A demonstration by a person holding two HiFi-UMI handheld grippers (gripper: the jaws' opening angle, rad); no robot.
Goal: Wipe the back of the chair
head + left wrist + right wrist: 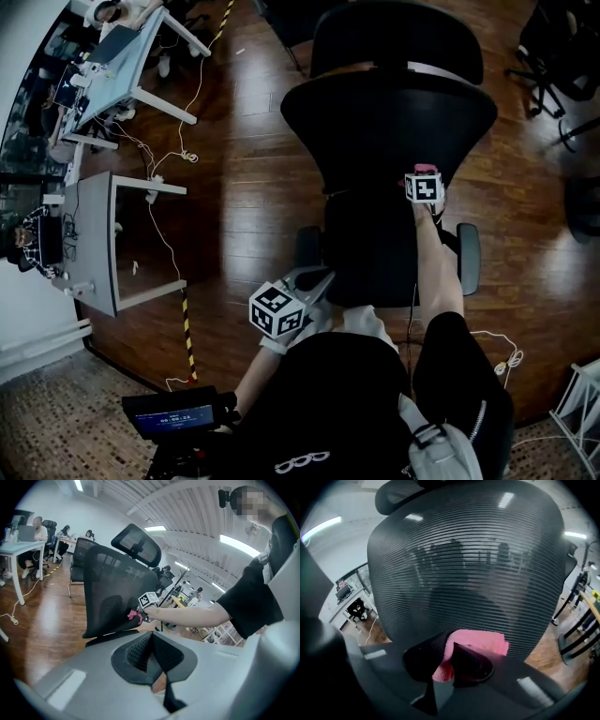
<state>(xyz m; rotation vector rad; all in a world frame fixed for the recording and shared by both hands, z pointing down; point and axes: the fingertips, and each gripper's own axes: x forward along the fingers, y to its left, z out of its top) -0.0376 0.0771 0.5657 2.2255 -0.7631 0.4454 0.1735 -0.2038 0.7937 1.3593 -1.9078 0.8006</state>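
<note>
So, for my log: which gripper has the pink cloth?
The right gripper: its jaws are shut on the cloth, at the chair back. The left gripper has its jaws shut on nothing.

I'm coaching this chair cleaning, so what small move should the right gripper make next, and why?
Probably slide the right gripper upward along the chair back. It is shut on the pink cloth, which sits low on that back, apparently touching it, and most of the surface lies above.

Head view steeply down, both gripper views facing the chair (pixel 389 122)
</note>
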